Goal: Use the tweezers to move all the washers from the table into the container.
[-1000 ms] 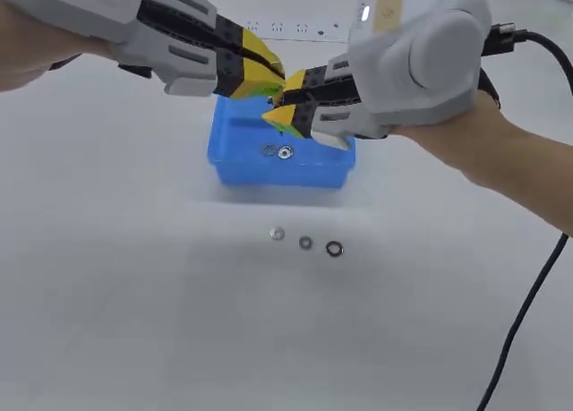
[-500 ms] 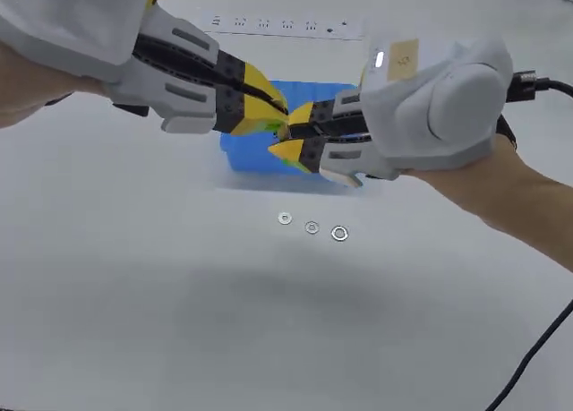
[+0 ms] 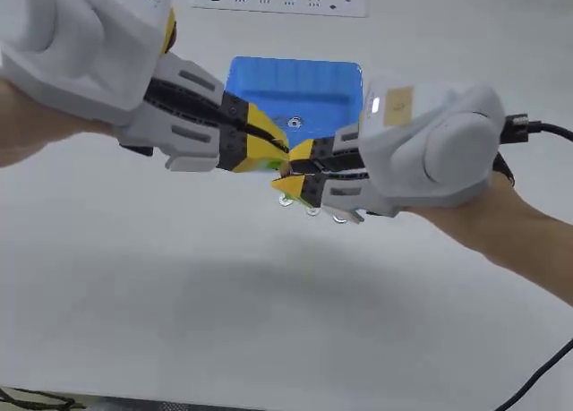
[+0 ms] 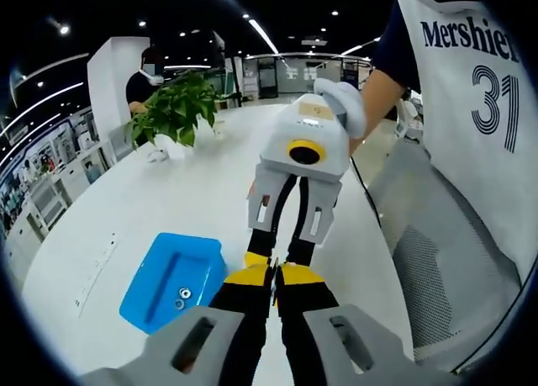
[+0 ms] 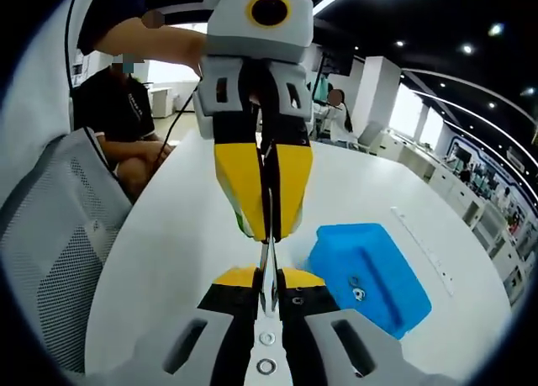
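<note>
Head view: 3 washers [image 3: 285, 201] lay on the table [image 3: 179, 295], just near of the blue container [image 3: 295, 89], partly under the right gripper [image 3: 288, 185].
Left gripper view: the left gripper [image 4: 273, 278] was clamped on the tweezers [image 4: 273, 290]; the container sat at its left.
Right gripper view: the right gripper's jaws were pinched together on the same tweezers, above the washers.
Handling: the washers were probably light, thin, stiff and slippery, and best nipped across the rim.

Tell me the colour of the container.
The container is solid blue; the head view shows it best.
</note>
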